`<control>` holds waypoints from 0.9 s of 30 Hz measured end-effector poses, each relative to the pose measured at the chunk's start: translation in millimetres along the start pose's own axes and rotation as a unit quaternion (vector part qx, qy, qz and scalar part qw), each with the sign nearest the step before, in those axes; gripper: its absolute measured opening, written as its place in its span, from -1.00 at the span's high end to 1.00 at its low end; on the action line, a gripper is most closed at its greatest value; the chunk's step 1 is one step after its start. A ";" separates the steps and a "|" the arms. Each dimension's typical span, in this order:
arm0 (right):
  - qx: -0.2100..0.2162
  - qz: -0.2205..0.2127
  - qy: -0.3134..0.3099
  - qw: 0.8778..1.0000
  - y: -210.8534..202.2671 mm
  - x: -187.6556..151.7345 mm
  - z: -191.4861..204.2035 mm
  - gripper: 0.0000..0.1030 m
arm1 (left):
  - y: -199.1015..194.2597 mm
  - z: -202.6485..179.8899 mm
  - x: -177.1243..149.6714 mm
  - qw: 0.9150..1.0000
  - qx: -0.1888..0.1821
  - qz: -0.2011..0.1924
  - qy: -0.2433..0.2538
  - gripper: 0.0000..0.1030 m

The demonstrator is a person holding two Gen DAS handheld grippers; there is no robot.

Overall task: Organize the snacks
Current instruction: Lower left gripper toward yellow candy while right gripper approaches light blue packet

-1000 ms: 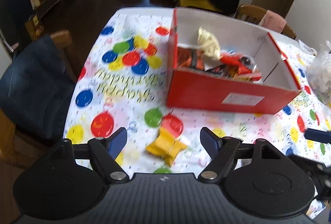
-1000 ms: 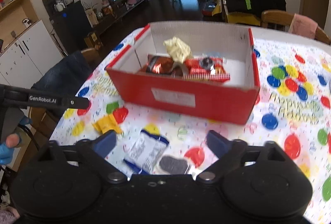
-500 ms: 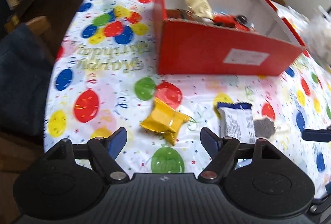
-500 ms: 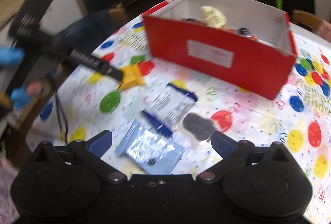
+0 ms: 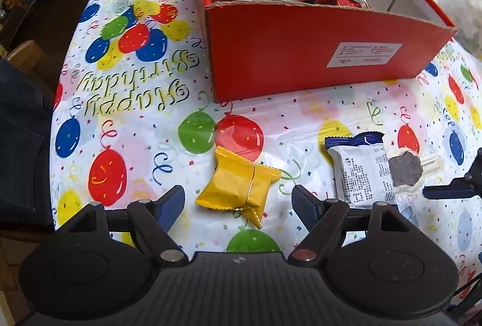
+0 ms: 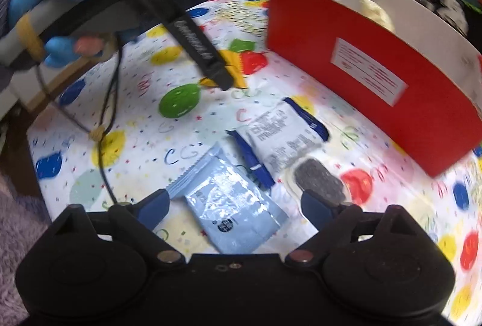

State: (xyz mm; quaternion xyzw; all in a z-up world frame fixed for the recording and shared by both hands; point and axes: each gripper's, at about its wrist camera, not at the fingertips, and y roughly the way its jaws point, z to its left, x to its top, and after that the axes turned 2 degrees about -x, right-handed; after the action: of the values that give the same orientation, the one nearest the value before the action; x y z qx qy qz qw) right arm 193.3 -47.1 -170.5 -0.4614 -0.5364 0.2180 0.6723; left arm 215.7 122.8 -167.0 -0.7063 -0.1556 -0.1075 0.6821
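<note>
Left wrist view: left gripper [image 5: 238, 202] jaws apart, pads clear of the yellow snack packet [image 5: 241, 186] lying between them on the balloon tablecloth [image 5: 126, 115], in front of the red box [image 5: 301, 55].

Right wrist view: right gripper [image 6: 233, 205] spread, jaws just been closing, light-blue packet [image 6: 232, 205] between them, untouched, on the near side of the box. White-and-navy packet [image 6: 280, 127] lies between it and the box.
</note>
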 end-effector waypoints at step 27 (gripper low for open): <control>0.039 0.026 -0.120 0.992 19.8 13.9 14.2 0.05 | 17.3 4.1 4.2 1.000 0.005 0.009 0.001 -0.49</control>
State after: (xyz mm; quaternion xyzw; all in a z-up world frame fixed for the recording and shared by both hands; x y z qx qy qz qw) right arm 188.8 -21.2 -180.2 -0.4191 -0.5923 0.3095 0.6147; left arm 225.7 126.8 -181.8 -0.7040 -0.1489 -0.1010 0.6871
